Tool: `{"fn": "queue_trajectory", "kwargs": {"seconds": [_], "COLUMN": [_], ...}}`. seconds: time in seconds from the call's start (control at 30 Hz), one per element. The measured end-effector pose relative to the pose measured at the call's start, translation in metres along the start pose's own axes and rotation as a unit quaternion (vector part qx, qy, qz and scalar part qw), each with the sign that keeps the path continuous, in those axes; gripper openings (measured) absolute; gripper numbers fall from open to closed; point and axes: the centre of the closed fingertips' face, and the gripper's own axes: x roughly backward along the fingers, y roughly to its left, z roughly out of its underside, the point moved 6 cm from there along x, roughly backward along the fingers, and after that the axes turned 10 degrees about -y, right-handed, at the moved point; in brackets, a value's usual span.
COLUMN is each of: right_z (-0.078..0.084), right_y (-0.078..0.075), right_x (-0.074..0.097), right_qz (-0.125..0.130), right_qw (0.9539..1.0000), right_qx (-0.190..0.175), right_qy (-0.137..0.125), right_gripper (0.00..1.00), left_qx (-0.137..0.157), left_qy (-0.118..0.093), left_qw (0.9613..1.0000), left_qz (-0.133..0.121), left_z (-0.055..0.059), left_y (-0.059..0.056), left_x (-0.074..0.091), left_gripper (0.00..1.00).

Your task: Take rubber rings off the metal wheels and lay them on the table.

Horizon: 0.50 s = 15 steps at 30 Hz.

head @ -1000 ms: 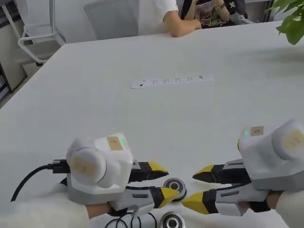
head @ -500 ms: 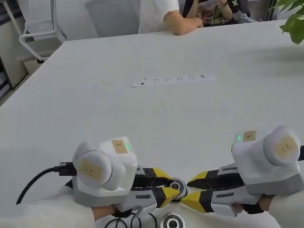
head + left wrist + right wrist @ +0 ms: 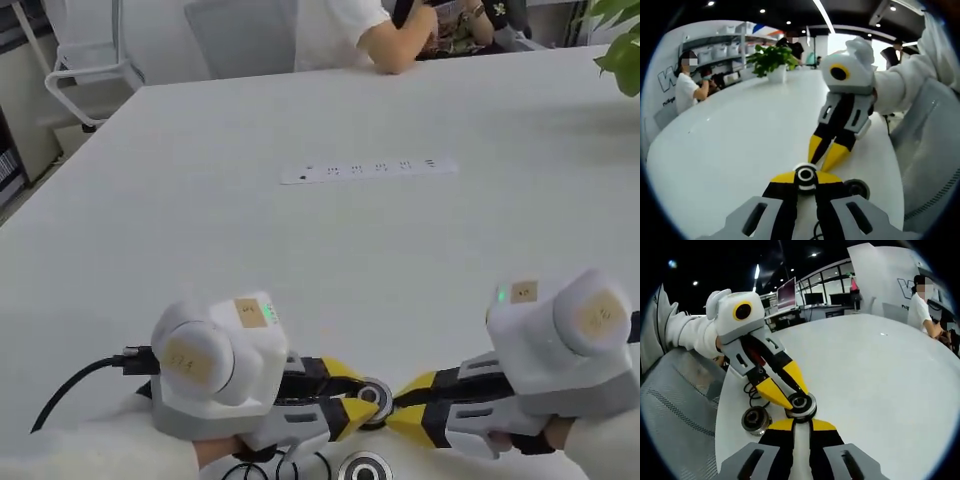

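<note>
At the near edge of the white bench, my left gripper has its yellow-tipped fingers clenched on a small metal wheel, one finger on either side of it, as its own view shows. My right gripper meets that wheel from the opposite side, fingertips drawn close together and touching its rim. I cannot tell whether they are grasping it or only resting against it. A second wheel lies flat just beside the held wheel, nearer to me. Loose black rubber rings lie on the bench near the held wheel, under my left gripper. A white power strip sits well beyond the held wheel, towards the middle of the bench.
</note>
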Motion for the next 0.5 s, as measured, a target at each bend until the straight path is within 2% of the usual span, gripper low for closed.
{"fn": "queue_trajectory", "kwargs": {"seconds": [0.23, 0.3, 0.33, 0.37, 0.4, 0.5], "right_z": [-0.0004, 0.0003, 0.0039, 0.0025, 0.0019, 0.0001], "right_y": [0.0013, 0.0011, 0.0048, 0.0051, 0.0016, -0.0039], "right_x": [-0.0003, -0.0007, -0.003, -0.0061, -0.0036, -0.0021], "right_qz": [0.008, 0.019, 0.022, 0.024, 0.026, 0.035], "right_qw": [0.9999, 0.9997, 0.9995, 0.9995, 0.9989, 0.9989], "right_qx": [0.008, 0.01, 0.017, 0.018, 0.037, 0.028], "right_qy": [0.006, 0.006, 0.014, 0.009, 0.012, 0.015], "right_gripper": [0.04, 0.0, 0.0, 0.0, 0.0, 0.0], "left_qx": [0.001, 0.004, 0.002, 0.0, -0.005, -0.006], "left_qy": [0.0, -0.001, -0.002, -0.002, -0.001, 0.0], "left_qw": [1.0, 1.0, 1.0, 1.0, 1.0, 1.0], "left_qz": [-0.002, 0.0, 0.0, 0.001, 0.002, 0.001], "left_z": [0.0005, 0.001, 0.0009, 0.0008, 0.0007, 0.0002], "left_y": [-0.0002, -0.0006, -0.001, -0.0013, -0.0014, -0.0016], "left_x": [0.0009, 0.0015, 0.0017, 0.0017, 0.0019, 0.0019], "left_gripper": [0.13, 0.13, 0.13, 0.13, 0.13, 0.13]}}
